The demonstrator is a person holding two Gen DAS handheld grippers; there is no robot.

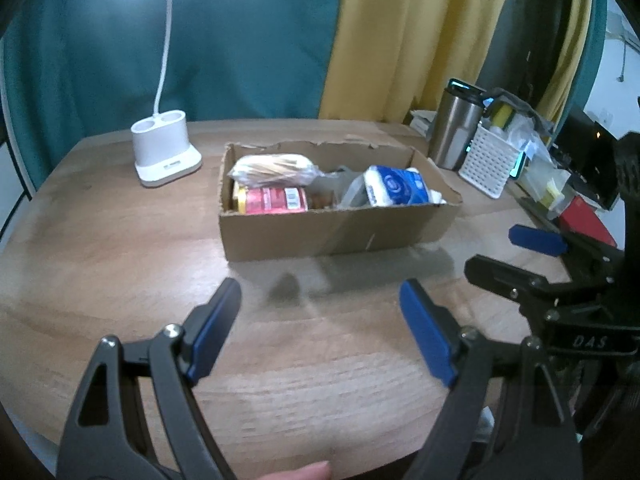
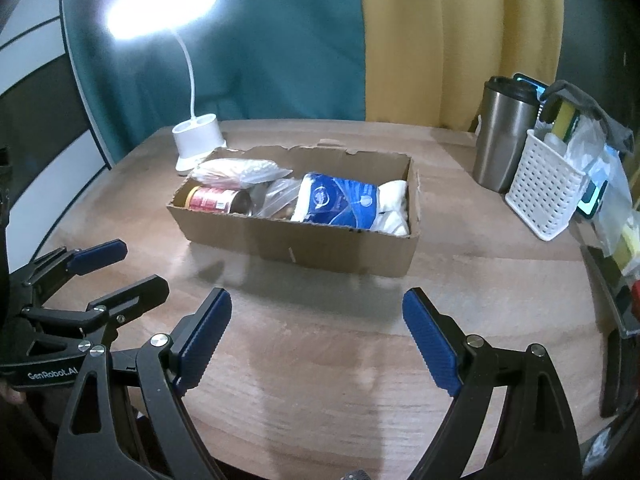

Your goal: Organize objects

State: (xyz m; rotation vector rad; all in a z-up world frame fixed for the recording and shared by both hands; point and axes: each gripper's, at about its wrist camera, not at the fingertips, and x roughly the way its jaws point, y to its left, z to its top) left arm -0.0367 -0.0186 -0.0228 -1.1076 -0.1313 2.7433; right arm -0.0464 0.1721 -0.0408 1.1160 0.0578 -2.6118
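A cardboard box sits mid-table. It holds a bagged bread loaf, a red-labelled jar lying on its side, a clear plastic bag and a blue-and-white tissue pack. My left gripper is open and empty, short of the box over bare table. My right gripper is open and empty, also short of the box. Each gripper shows at the edge of the other's view, the right one and the left one.
A lit white desk lamp stands behind the box at the left. At the right stand a steel tumbler, a white perforated basket with sponges and bags, and more clutter. Teal and yellow curtains hang behind the wooden table.
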